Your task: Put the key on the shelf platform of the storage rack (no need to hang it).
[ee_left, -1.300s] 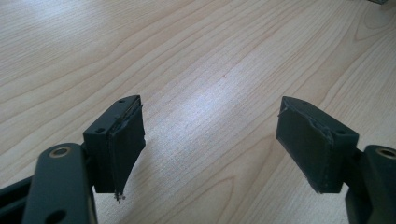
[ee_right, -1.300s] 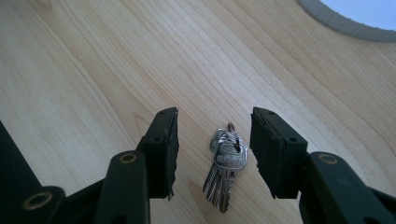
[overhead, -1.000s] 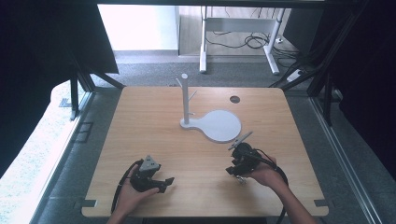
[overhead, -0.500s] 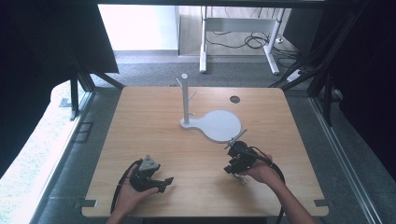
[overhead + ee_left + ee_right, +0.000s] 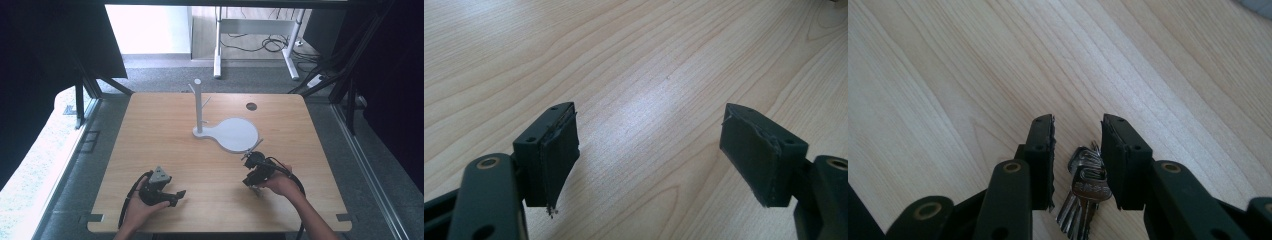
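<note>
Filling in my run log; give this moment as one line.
left gripper: open, empty | right gripper: jaws part-open astride keys lying on table | stand: untouched

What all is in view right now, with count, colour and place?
table: one, light wood, centre of the high view.
stand: one, white post with pegs on a round flat base, far middle of the table.
hole: one, dark, far right of the table.
keys: one bunch, silver, lying between the right tool's jaws.
desk legs: white, on the floor beyond the table.
cables: black, on that floor.
left tool: black, open, near left, above bare wood.
right tool: black, open around the keys, near right.
</note>
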`<state>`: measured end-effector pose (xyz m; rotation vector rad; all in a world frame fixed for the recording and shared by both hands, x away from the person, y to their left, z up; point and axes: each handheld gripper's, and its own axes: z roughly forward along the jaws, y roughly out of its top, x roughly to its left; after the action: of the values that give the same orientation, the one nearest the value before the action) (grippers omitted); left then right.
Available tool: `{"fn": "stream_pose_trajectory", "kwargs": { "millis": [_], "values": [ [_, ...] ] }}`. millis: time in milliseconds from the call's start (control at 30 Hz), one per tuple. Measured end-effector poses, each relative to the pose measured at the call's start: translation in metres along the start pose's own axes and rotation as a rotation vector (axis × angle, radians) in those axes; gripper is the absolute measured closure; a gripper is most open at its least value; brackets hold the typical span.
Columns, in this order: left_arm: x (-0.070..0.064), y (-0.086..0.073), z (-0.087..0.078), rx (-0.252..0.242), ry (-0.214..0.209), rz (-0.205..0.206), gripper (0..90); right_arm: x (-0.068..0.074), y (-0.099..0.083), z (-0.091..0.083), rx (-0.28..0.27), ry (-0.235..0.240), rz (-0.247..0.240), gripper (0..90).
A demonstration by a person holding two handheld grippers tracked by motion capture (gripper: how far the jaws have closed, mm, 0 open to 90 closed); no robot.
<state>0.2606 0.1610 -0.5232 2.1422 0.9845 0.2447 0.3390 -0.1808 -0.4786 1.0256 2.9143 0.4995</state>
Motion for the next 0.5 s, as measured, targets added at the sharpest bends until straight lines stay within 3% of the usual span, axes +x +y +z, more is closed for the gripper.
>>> {"fn": "stream_pose_trajectory", "kwargs": {
  "millis": [500],
  "values": [
    [0.0002,0.0,0.0009,0.007,0.001,0.006,23.7,-0.0099,-0.0065,0.0088,0.042,-0.014,0.018,77.3]
  ]
}}
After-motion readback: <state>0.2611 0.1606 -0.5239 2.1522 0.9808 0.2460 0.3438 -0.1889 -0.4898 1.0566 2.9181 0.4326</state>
